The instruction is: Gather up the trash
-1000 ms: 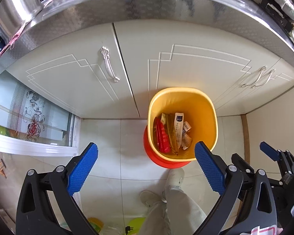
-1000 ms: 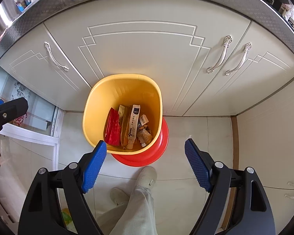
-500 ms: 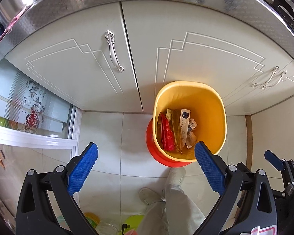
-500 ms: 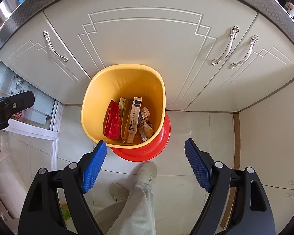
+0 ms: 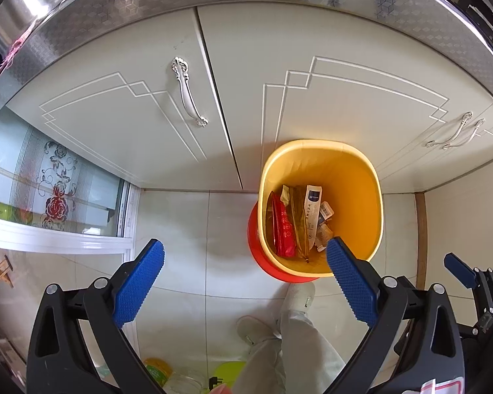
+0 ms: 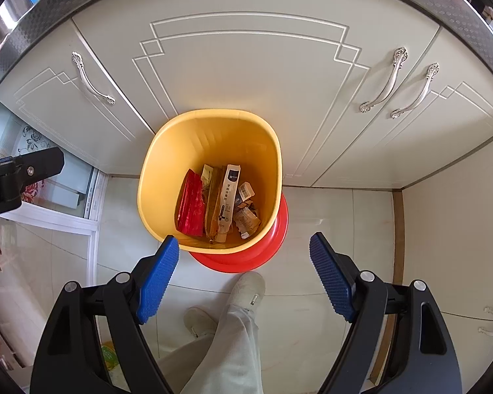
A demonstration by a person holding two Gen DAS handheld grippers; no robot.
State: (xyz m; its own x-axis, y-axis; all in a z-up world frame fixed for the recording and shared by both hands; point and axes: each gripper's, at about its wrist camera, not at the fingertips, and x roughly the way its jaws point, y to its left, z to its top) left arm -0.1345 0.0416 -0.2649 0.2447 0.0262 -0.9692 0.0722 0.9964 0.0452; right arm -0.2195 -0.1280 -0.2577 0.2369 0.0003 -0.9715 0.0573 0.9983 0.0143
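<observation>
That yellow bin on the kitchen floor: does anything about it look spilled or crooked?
Nothing spilled. The yellow bin stands upright on a red base, with its wrappers all inside. The red base sits off-centre beneath it, which looks slightly odd.

Your left pad (image 5: 351, 282) covers the bin (image 5: 371, 197) rim's near corner. Print on the wrappers (image 6: 228, 197) is too small to read. Your legs (image 6: 233, 344) run off the bottom edge.
</observation>
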